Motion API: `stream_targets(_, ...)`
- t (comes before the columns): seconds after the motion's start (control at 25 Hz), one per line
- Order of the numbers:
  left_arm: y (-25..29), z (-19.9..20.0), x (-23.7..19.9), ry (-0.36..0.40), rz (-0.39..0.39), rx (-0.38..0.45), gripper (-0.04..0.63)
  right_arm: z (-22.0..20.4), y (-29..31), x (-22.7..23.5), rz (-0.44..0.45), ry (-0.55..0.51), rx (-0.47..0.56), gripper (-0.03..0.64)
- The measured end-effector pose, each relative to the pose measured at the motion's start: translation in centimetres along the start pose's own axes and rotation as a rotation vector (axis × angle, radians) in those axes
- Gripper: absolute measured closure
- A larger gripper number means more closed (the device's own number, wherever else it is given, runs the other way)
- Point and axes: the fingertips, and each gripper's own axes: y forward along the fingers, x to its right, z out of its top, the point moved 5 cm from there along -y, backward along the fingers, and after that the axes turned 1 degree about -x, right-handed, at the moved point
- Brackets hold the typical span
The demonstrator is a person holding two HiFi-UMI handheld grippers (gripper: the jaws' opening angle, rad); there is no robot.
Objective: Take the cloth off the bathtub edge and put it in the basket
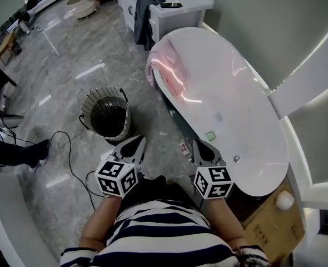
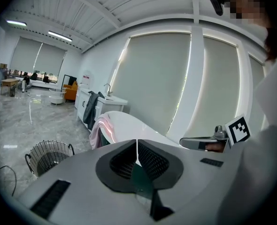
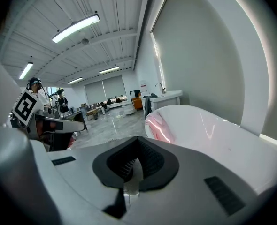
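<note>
i hold both tongs low in front of my striped top [image 1: 164, 232], each with its marker cube toward me. the left tongs [image 1: 137, 142] are pinched fully together with nothing between them; in the left gripper view the two dark ribbed pads [image 2: 148, 159] meet along a thin line. the right tongs [image 1: 200, 144] are closed the same way and also empty, and the right gripper view shows their pads pressed against each other. the pink cloth [image 1: 159, 67] is draped over the rim at the far end of the white bathtub [image 1: 236, 110]. it lies on the side that faces the open room, part of it hanging down the outer wall and part lying inside the rim. it is well apart from both tongs. the wire basket [image 1: 89, 107] stands upright on the grey marble floor [image 1: 58, 82], left of the tub, nearer to me than the cloth and just ahead of the left tongs. the right tongs hover by the near end of the tub, close to its rim. a small green thing [image 1: 210, 136] sits inside the tub near that end; i cannot tell what it is. beyond the tub there is a white cabinet [image 1: 175, 13] with a dark garment [image 1: 143, 16] hung over its front. a black cable [image 1: 69, 152] trails across the floor left of the basket, and a cardboard box [image 1: 272, 221] sits on the floor at my right, below the tub's near end.
</note>
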Motion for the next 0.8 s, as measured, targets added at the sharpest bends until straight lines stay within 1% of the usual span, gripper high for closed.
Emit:
stream_targets(0.28, 0.7, 1.7, -1.5, 0.002, 0.040, 0.020, 0.572, 2.4, 2.3, 0.5, 0.008, -0.032, 0.022, 0.591)
stream_targets(0.52, 2.4, 2.6, -3.2, -0.011, 0.031, 0.018, 0.572, 3.8, 4.7, 0.4, 0.004, -0.040, 0.017, 0.591)
stream_targets(0.8, 4.9, 4.5, -7.2, -0.047, 0.025, 0.023, 0.572, 5.8, 9.5, -0.2, -0.001, -0.053, -0.013, 0.591)
